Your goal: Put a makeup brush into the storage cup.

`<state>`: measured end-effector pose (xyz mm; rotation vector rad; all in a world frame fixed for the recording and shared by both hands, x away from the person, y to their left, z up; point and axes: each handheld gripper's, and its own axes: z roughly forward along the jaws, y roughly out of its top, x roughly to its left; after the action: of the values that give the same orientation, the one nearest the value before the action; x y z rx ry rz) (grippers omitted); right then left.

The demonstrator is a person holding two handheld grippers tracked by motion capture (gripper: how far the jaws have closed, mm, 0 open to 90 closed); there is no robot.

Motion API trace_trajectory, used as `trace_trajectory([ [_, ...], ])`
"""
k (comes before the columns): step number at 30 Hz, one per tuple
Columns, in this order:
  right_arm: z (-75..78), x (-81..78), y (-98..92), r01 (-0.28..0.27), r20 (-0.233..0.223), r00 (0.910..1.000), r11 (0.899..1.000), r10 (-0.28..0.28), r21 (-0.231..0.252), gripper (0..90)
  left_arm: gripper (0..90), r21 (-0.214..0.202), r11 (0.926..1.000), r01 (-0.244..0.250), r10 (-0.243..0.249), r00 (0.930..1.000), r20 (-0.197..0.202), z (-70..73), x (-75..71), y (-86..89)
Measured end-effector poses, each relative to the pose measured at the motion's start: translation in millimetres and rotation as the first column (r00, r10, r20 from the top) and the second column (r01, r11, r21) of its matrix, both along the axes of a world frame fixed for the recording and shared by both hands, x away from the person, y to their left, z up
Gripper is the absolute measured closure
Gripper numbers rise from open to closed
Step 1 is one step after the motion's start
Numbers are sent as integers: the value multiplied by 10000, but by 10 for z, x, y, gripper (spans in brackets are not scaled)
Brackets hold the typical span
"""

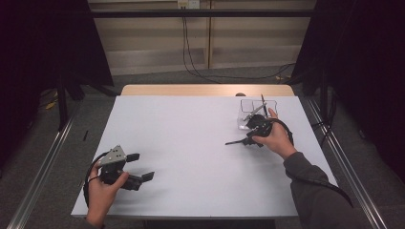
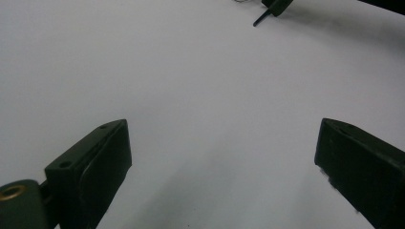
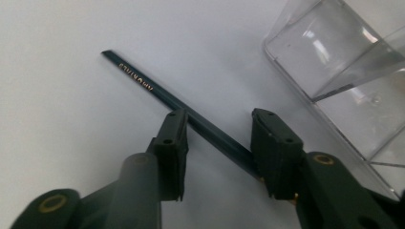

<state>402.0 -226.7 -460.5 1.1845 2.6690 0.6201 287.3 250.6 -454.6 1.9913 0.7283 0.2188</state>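
The pencil (image 3: pixel 157 95), dark blue-green with gold lettering near its blunt end, lies slantwise across the white table (image 1: pixel 191 143) and passes between the two black jaws of the right gripper (image 3: pixel 217 138). In the right gripper view the jaws bracket the pencil: the right jaw meets the shaft at its lower part, and the left jaw stands right at the shaft, but whether both pads press on it cannot be told. In the high view the same pencil (image 1: pixel 235 141) projects to the left from the right gripper (image 1: pixel 255 131), low over the table surface at its far right quarter. Just beside the gripper, on its far side, stands a clear plastic organiser (image 1: pixel 253 109) with several compartments; thin dark implements lean upright in it. In the right gripper view a corner of this clear plastic organiser (image 3: pixel 334 71) sits to the upper right, apart from the pencil. The left gripper (image 1: pixel 138 167) is held near the table's near left corner, well apart from the pencil; its jaws stand wide apart with only bare table between them, as the left gripper view (image 2: pixel 222 167) confirms.
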Motion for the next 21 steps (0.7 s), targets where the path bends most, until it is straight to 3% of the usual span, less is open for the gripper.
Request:
trace_trajectory([
  [6,29,-23,-6,-237,-370,9990,9996,231,-160,788,52,1,10000,0,0,10000,-10,0,-2,-2],
  [15,53,-55,-90,-321,-701,9971,9984,288,-467,740,53,64,10000,-31,31,10000,-13,0,-3,-5],
  [21,57,-101,-136,-225,-785,9968,9981,180,-573,762,53,48,10000,31,-31,10000,-6,3,1,-20],
])
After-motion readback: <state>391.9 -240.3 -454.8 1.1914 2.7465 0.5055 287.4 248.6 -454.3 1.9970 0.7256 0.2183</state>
